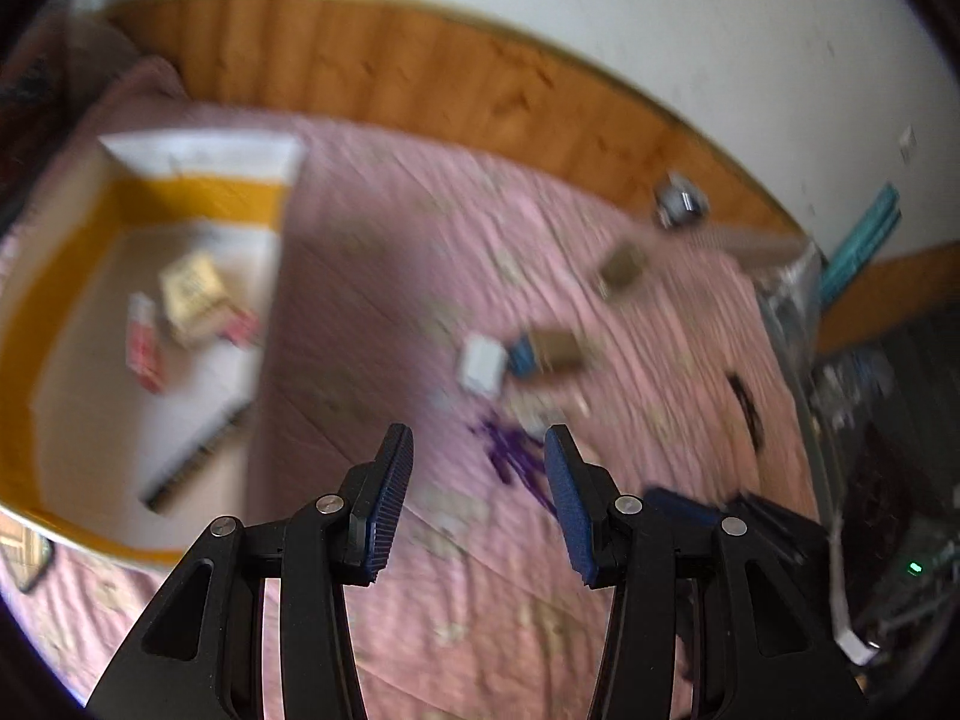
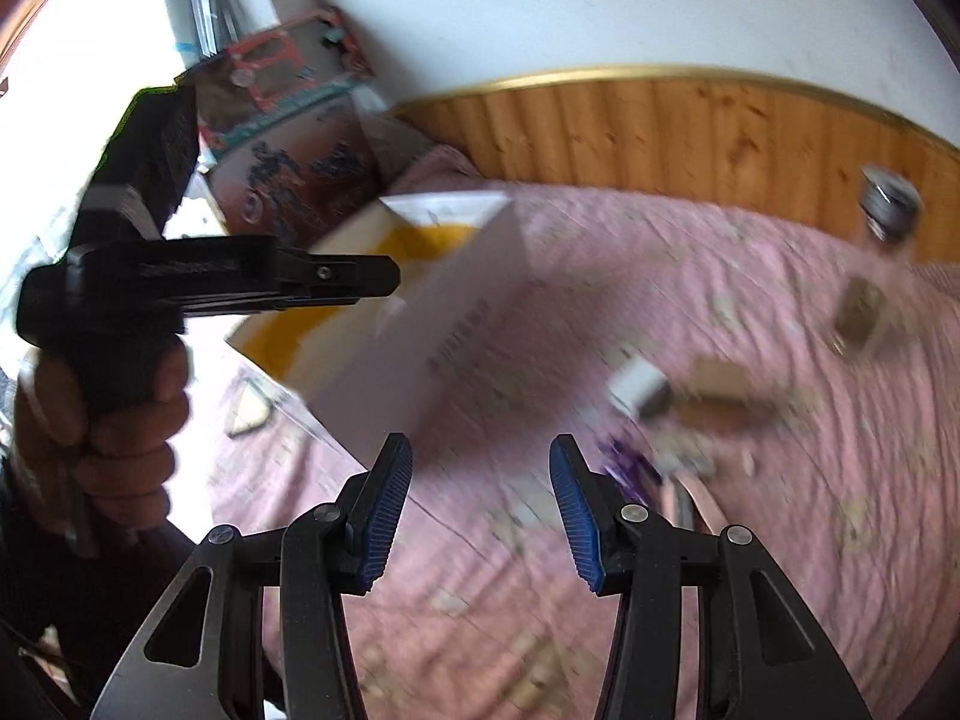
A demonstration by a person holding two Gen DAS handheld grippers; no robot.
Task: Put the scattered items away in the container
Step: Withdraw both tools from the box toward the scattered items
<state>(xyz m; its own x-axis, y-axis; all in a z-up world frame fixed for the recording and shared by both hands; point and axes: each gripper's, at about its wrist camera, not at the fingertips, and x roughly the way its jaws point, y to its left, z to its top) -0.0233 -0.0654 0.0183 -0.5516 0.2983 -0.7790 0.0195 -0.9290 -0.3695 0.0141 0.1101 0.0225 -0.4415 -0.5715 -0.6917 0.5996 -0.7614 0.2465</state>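
Open box (image 1: 198,156) beside scattered items (image 1: 480,363)

Box left on bed, loose items scattered right

Open cardboard box (image 1: 180,180) sits on the bedspread (image 1: 372,252) with small packets (image 1: 192,294) inside; small boxes (image 1: 480,363) lie right of it, a can (image 1: 681,201) behind them near the headboard (image 1: 372,54)

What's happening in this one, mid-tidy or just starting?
Mid-tidy. A person holds a gripper in each hand over a pink bedspread. The white box already holds a few small packets. Both the left gripper and right gripper are open and empty. A white block, purple item and brown boxes still lie scattered.
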